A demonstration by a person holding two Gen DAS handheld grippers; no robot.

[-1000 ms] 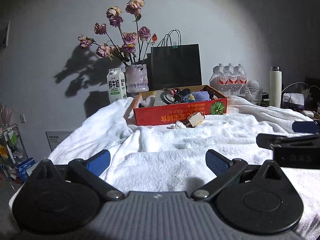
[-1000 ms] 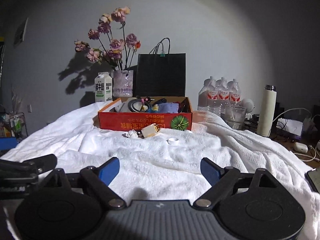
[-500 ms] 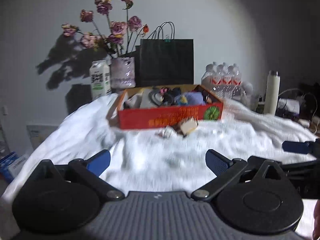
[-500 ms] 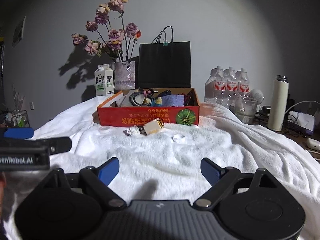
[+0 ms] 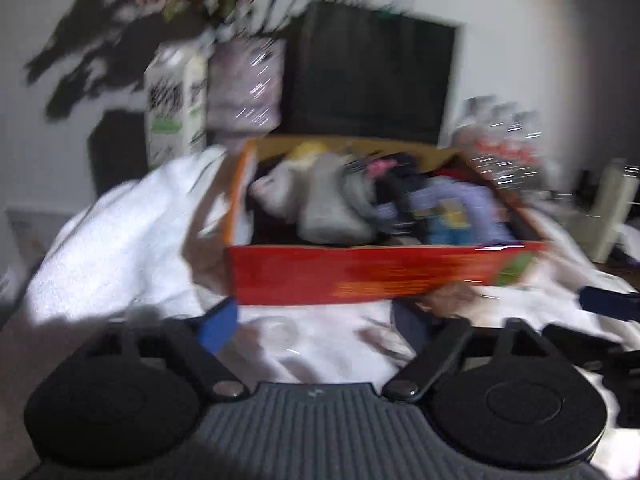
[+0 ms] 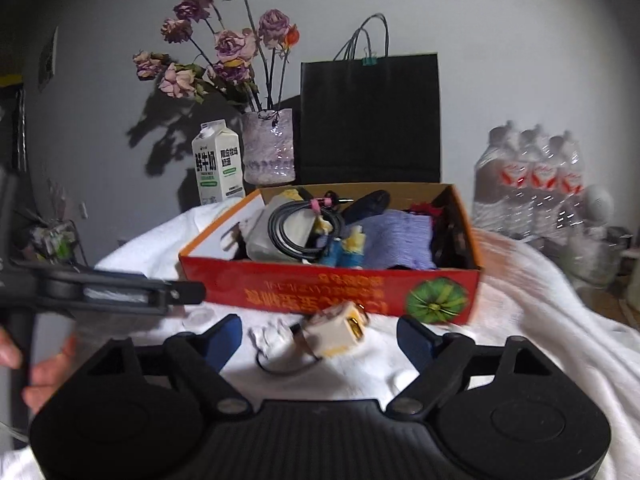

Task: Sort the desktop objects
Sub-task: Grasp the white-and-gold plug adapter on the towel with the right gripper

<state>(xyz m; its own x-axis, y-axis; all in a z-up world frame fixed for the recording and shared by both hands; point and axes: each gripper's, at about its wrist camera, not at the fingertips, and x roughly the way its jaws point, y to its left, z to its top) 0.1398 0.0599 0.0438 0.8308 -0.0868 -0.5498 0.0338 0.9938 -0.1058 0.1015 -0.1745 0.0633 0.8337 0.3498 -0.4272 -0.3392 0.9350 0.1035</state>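
Both grippers have closed in on the red cardboard box [image 6: 328,288] within the last second: the right gripper [image 6: 320,334], fingers spread and empty, now frames the cream plastic adapter [image 6: 340,328] on the white towel [image 6: 540,320], likely next for the box; the left gripper [image 5: 316,320] (view blurred) also gapes empty

Printed cardboard box [image 6: 328,286] sits on rough white terry cloth [image 6: 520,320].

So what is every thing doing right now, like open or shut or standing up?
Left gripper: open, empty.
Right gripper: open, empty, just short of the white adapter.
Red box: open top, full of stuff.
White adapter: lying on the towel, outside the box.
Crumpled paper: lying beside the adapter.
Milk carton: upright, shut.
Black bag: standing upright.
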